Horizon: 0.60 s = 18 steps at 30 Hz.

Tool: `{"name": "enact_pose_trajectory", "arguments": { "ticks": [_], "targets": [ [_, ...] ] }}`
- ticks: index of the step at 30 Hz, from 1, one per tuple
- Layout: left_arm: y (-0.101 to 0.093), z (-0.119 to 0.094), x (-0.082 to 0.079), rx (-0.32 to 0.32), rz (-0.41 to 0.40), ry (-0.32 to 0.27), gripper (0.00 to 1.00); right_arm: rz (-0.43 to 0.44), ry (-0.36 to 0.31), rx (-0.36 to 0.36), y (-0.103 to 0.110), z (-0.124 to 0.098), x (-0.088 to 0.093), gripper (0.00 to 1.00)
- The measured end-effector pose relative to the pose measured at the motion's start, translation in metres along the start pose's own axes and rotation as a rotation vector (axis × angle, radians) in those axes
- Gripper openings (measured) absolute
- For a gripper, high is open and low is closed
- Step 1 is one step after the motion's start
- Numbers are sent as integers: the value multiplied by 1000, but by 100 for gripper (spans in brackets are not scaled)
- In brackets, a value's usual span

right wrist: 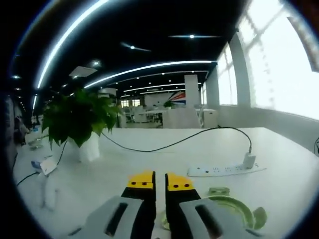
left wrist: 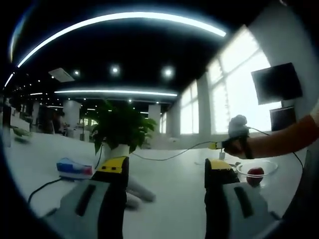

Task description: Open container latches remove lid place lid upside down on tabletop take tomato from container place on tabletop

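The lid (right wrist: 227,209) already lies on the white surface (right wrist: 149,169), with the right tongs (right wrist: 154,183) nearly closed just beside it and holding nothing; whether they touch it I cannot tell. The step in hand appears to be fetching the tomato (left wrist: 255,173), which sits in the clear container (left wrist: 257,172) near the surface's right edge. The left tongs (left wrist: 164,169) stand wide open and empty, well apart from it. To do this well, whichever tongs go in should enter from above, open, straddle the tomato and close gently so it neither slips nor bruises. The left gripper view gives the container, the tomato and the person's arm (left wrist: 279,142) above it; the right gripper view gives the lid, a power strip (right wrist: 224,169) and the potted plant (right wrist: 79,119).
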<state>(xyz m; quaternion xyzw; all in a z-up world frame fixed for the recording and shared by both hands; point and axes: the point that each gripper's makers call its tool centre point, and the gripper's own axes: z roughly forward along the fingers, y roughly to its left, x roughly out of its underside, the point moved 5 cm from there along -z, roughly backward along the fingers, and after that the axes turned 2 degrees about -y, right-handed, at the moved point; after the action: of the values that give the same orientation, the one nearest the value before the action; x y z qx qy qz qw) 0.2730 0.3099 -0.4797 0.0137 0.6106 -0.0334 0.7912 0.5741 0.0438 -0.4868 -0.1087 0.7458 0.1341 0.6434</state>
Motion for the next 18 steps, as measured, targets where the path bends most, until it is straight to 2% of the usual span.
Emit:
{"name": "enact_pose_trajectory", "arguments": {
  "ticks": [6,8,10,13,18],
  "targets": [
    [2,0,-2,-8,4,-7,54,4,-46,-33,-9,-22,-15,4],
    [3,1,-1,-14,9,-6,55,11,-61,-46,-14,-29,-20,7],
    [3,1,-1,-23,10,-9,55,-27,-83,-62,-17,-35,-26,15],
    [3,3,-2,-31,10,-14,55,-54,-98,-57,-25,-42,-32,16],
    [2,6,-2,-36,8,-14,56,-49,-108,-59,-38,-50,-37,19]
  ]
}}
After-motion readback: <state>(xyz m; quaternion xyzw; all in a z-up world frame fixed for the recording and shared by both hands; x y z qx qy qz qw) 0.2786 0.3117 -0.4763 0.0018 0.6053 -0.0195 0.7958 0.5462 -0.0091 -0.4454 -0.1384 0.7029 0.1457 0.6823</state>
